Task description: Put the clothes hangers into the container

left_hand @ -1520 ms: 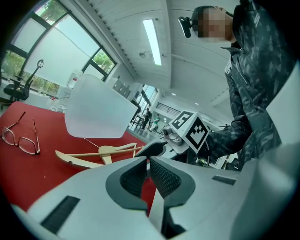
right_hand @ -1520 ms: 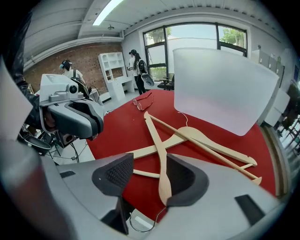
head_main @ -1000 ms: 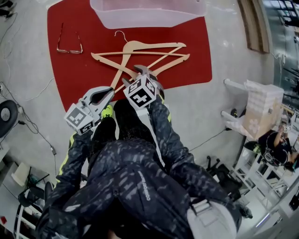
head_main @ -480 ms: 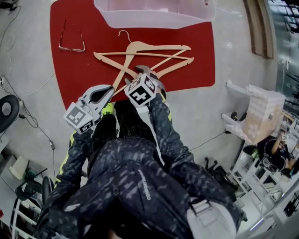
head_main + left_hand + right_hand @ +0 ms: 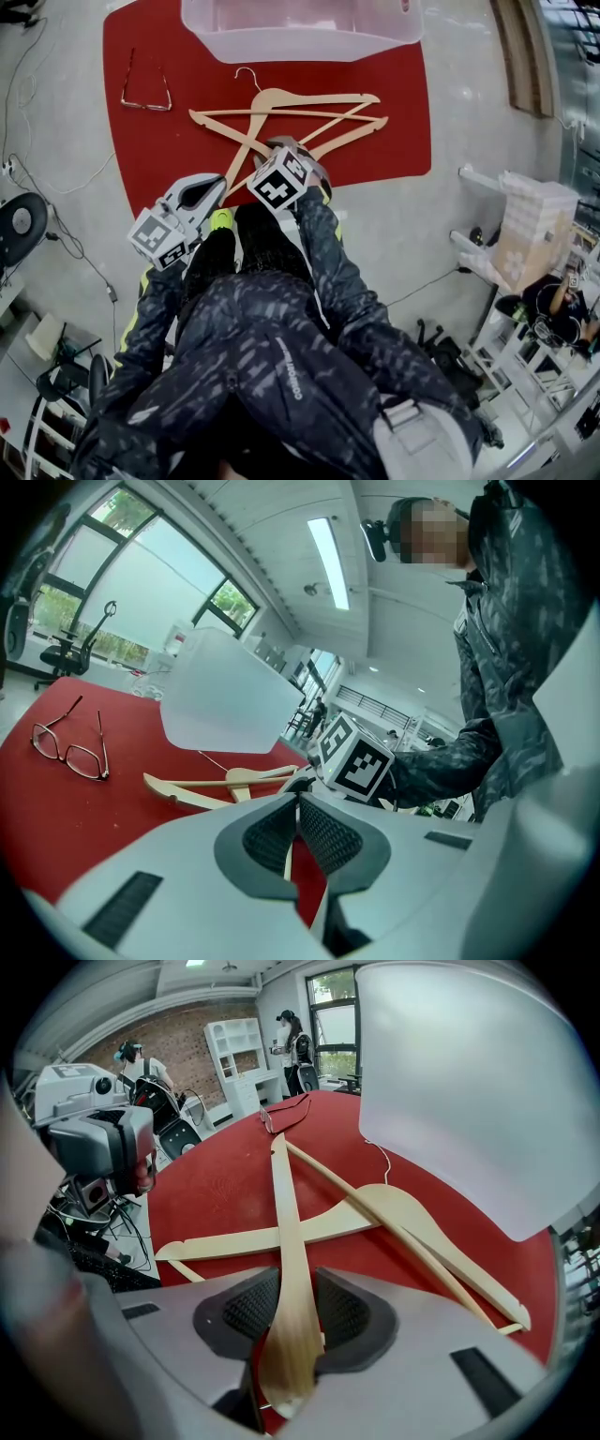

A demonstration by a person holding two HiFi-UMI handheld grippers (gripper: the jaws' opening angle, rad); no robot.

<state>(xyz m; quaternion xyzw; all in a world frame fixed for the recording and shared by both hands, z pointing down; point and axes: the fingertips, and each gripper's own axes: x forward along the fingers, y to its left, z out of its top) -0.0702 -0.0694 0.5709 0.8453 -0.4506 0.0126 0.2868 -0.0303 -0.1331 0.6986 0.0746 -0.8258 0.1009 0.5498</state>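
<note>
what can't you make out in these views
- container: its far side is cut off by the head view's top edge.
- hangers: stacked crosswise, so their count is unclear in any view.
- left gripper: the left gripper view doesn't show whether its fingers pinch the thin wooden strip between them.

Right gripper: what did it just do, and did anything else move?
The right gripper has just been closing its jaws onto one hanger's arm. The left gripper, hooked hanger, glasses and container stayed put.
</note>
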